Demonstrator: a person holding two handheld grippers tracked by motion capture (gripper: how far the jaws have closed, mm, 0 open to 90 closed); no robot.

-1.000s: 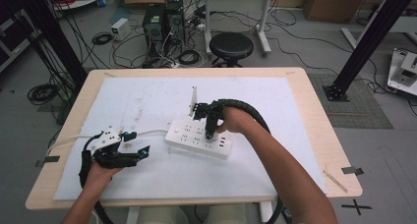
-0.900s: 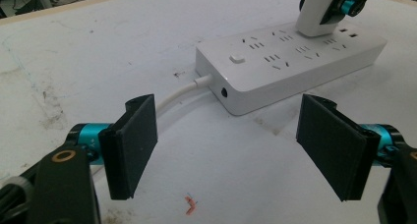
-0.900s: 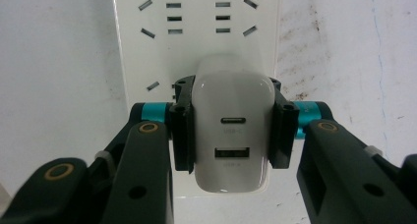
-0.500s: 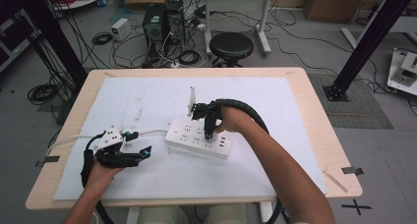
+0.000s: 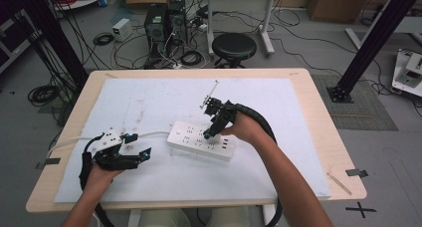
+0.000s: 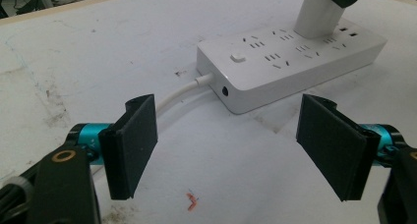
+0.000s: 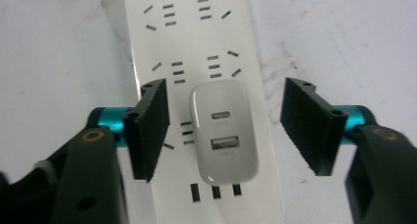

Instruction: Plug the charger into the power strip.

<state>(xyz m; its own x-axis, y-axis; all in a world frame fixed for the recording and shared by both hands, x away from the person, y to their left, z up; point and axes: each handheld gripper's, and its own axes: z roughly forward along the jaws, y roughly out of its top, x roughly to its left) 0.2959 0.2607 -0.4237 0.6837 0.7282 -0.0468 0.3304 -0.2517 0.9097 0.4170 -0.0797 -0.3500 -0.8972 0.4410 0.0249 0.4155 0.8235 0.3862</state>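
Item: white power strip (image 5: 200,140), lying flat on the white sheet (image 5: 149,102) that covered the wooden tabletop (image 5: 318,112), near the middle and slightly toward the person's side; its white cord (image 6: 179,92) left the short end nearest the left claw, beside a round button (image 6: 238,57) on the top face. Item: white charger (image 7: 224,130), a two-port block standing plugged into a socket of the strip, ports facing up toward the right claw's camera. Right claw (image 7: 223,123): poised directly above the strip, jaws spread wide to either side of the charger with clear gaps on both sides, touching nothing; in the high view it (image 5: 213,129) sat over the strip's middle, held by the person's right hand (image 5: 246,130). Left claw (image 6: 226,145): jaws wide apart, holding nothing, low over the sheet and aimed at the cord end of the strip, near it but apart; in the high view it (image 5: 142,155) lay just left of the strip, held by the left hand (image 5: 99,174). Background: a black stool (image 5: 234,47) on the floor beyond the tabletop.
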